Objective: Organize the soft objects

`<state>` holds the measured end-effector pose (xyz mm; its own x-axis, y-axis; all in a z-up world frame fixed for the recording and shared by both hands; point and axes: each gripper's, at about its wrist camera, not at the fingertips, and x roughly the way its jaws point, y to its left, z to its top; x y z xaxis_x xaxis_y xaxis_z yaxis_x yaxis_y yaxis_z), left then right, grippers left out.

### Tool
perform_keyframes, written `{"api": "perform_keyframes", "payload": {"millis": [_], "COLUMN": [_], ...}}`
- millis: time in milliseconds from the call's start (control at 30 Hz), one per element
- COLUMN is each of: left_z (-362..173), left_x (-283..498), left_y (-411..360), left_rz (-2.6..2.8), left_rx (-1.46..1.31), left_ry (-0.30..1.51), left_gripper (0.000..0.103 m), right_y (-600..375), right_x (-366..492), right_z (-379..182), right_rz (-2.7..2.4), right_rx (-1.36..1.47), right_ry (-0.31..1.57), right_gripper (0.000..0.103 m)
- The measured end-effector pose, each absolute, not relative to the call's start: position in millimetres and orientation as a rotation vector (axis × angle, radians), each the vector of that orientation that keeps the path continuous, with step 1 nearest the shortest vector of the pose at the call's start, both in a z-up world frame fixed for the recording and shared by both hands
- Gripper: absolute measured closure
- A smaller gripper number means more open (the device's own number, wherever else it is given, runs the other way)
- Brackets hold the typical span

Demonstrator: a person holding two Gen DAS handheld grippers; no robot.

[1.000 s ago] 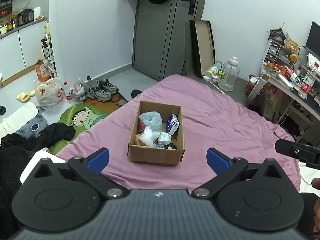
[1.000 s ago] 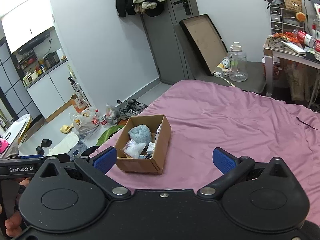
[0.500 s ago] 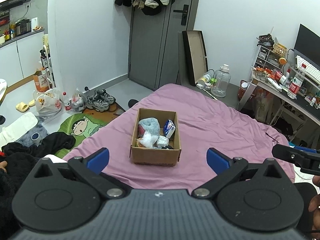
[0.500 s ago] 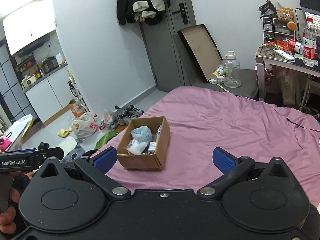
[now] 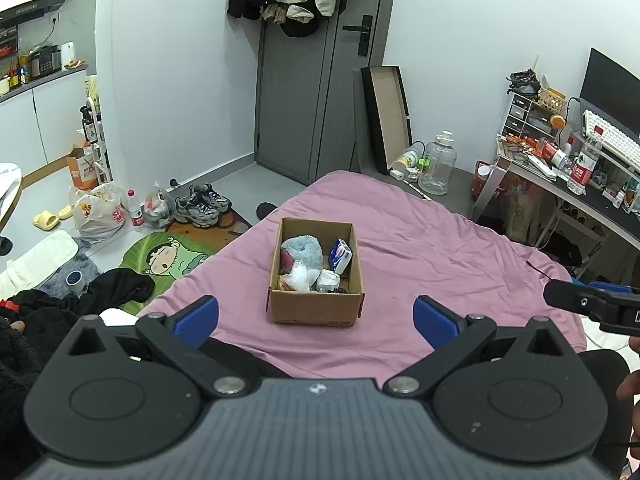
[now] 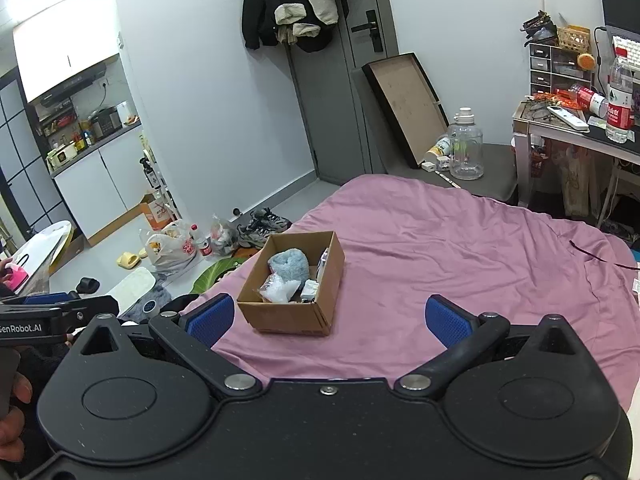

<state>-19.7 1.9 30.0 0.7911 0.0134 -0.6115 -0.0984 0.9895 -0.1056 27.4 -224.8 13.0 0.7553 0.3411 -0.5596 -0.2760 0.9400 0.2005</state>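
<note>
An open cardboard box point(image 5: 316, 308) point(image 6: 288, 316) stands on the purple bedsheet point(image 5: 420, 248) point(image 6: 460, 240). Inside it lie a fluffy light-blue item point(image 5: 302, 250) point(image 6: 289, 265), a clear crinkled bag point(image 5: 300, 278) point(image 6: 279, 291), a blue-and-white packet point(image 5: 340, 255) and a small white pack point(image 5: 328, 279) point(image 6: 310, 289). My left gripper point(image 5: 316, 316) is open and empty, well short of the box. In the right wrist view my right gripper point(image 6: 328, 318) is open and empty too, with the box just ahead of its left finger point(image 6: 210, 318).
Beyond the bed's left edge the floor holds black clothes point(image 5: 120, 286), a cartoon mat point(image 5: 164, 258), shoes point(image 5: 204, 204) and plastic bags point(image 5: 96, 212). A cluttered desk point(image 5: 560, 176) stands at the right. A big water jug point(image 5: 438, 168) sits past the bed's far end.
Both grippers have pulled back and risen, so the box looks smaller and farther off and more of the door and wall shows. Both stay open.
</note>
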Motion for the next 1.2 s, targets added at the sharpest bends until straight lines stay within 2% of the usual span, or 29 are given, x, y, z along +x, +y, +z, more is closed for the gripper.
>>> {"api": "perform_keyframes", "payload": {"millis": [1200], "left_z": [29.7], "left_x": [-23.3], "left_y": [-10.3], "left_rz": [0.024], "left_rx": [-0.122], "left_ry": [0.648], "left_gripper": [0.0], "right_y": [-228.3], "right_x": [25.9], "right_z": [4.5], "right_rz": [0.311], "right_rx": [0.108], "right_ry": [0.648], "right_gripper": [0.0]}}
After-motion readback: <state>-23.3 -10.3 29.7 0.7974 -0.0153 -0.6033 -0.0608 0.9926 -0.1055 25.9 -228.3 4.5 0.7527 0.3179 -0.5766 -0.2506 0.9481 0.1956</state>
